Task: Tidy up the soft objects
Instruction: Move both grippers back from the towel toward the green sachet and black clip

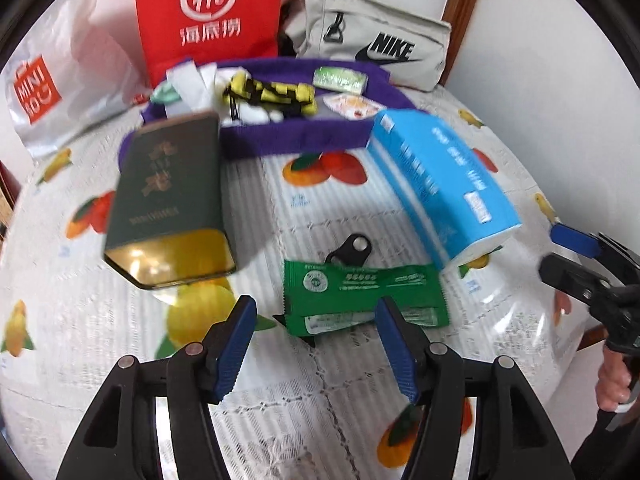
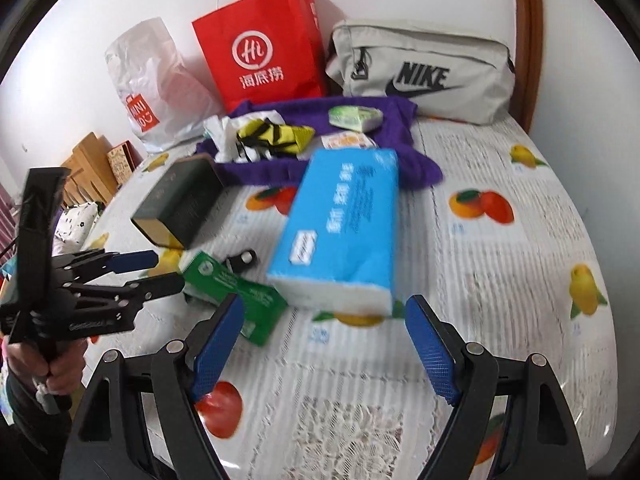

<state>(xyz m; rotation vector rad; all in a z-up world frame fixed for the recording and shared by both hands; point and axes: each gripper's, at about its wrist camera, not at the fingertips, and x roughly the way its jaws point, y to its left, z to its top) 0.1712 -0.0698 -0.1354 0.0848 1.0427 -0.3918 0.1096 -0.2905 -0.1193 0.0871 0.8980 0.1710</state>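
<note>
A blue tissue pack [image 1: 440, 188] [image 2: 340, 232] lies on the fruit-print tablecloth [image 1: 280, 208]. A green packet [image 1: 364, 296] [image 2: 236, 296] lies flat just ahead of my left gripper [image 1: 316, 320], which is open and empty. My right gripper [image 2: 324, 320] is open and empty just before the tissue pack. A purple cloth [image 1: 280, 136] [image 2: 280, 168] at the back holds a yellow-black item [image 1: 272, 94] [image 2: 276, 136], white soft items [image 1: 192, 84] and small packets [image 1: 340, 78].
A dark green tin box [image 1: 172, 204] [image 2: 180, 200] lies on the left. A small black clip [image 1: 352, 248] sits behind the green packet. A red paper bag [image 2: 268, 48], a white plastic bag [image 2: 156, 84] and a grey Nike pouch [image 2: 424, 72] stand along the wall.
</note>
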